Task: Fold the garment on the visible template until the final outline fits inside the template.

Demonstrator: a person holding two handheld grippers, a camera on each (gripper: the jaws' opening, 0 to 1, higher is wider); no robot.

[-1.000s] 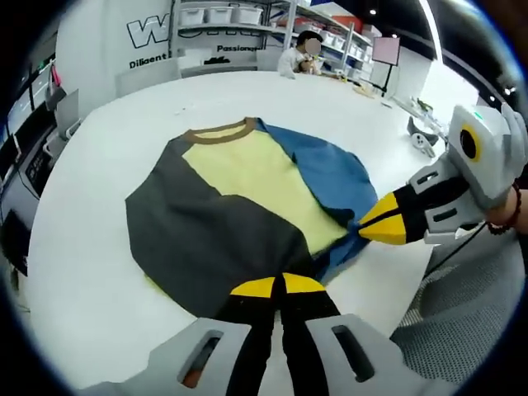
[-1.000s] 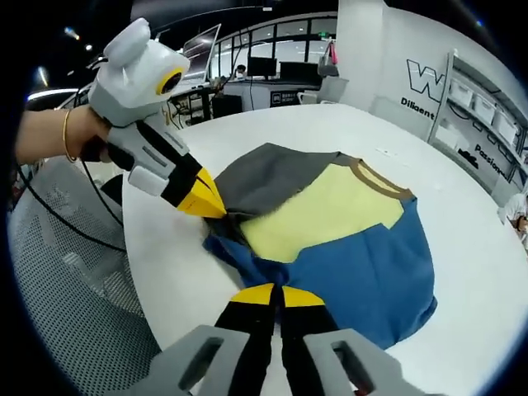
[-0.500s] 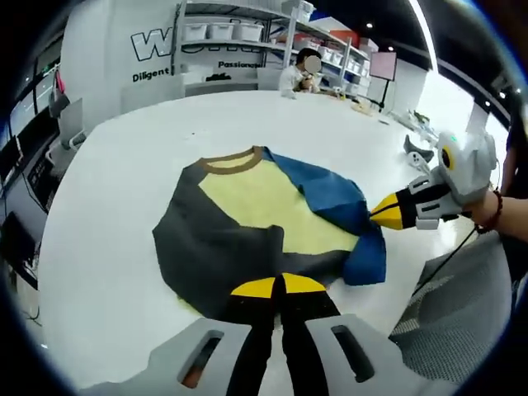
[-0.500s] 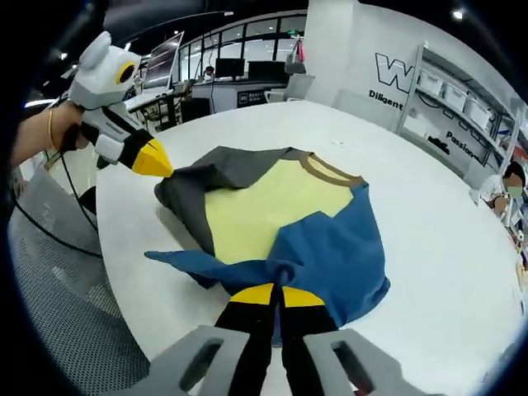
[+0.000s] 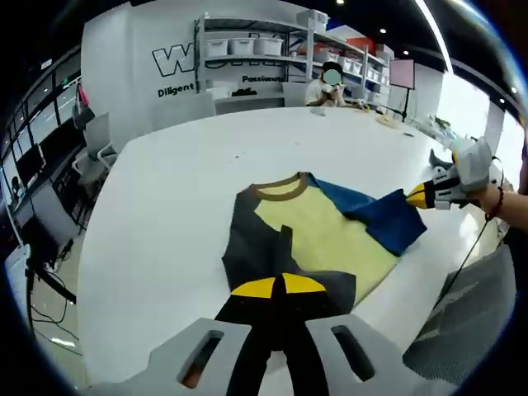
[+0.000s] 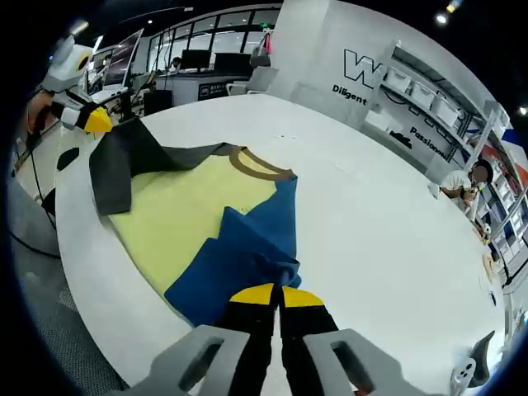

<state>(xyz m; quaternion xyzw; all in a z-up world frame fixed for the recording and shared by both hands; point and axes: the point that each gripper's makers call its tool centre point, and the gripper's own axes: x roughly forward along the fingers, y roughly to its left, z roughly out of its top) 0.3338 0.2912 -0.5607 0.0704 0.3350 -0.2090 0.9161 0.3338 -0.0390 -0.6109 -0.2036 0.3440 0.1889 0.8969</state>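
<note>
Table [image 5: 165,206]: large, white, round-edged; bears the shirt near its edge closest to the person. Also in the right gripper view [image 6: 388,239].

Shelving [image 5: 256,49]: metal racks with white bins, against a white wall with dark lettering, beyond the table. Also in the right gripper view [image 6: 445,107].

Shirt [image 5: 322,239]: yellow body, brown collar, one dark grey sleeve, one blue sleeve. Lies on the table, collar toward the far side, body flat. Both sleeves are drawn outward from the body, each held at its end by a gripper. In the right gripper view [image 6: 190,214] the grey sleeve stretches up and away to the far gripper, its cloth lifted off the table; the blue sleeve runs down to the near jaws in folds.

Chairs [image 5: 91,140]: grey office chairs beside the table, left in the left gripper view.

Person [image 5: 330,82]: seated at the far side of the table, near the shelving; also at the right edge of the right gripper view [image 6: 466,181].

Left gripper [image 5: 280,287]: black jaws with yellow tips, clenched on the grey sleeve end. In the right gripper view [image 6: 97,122] it sits far left, held by a hand, its yellow tip touching the grey cloth.

Right gripper [image 6: 276,294]: same build, jaws pressed together on the blue sleeve end. In the left gripper view [image 5: 421,196] it is at the right, held by a hand [image 5: 495,198] with a wristband, its tip on the blue sleeve.

Template: cannot tell where it lies.
</note>
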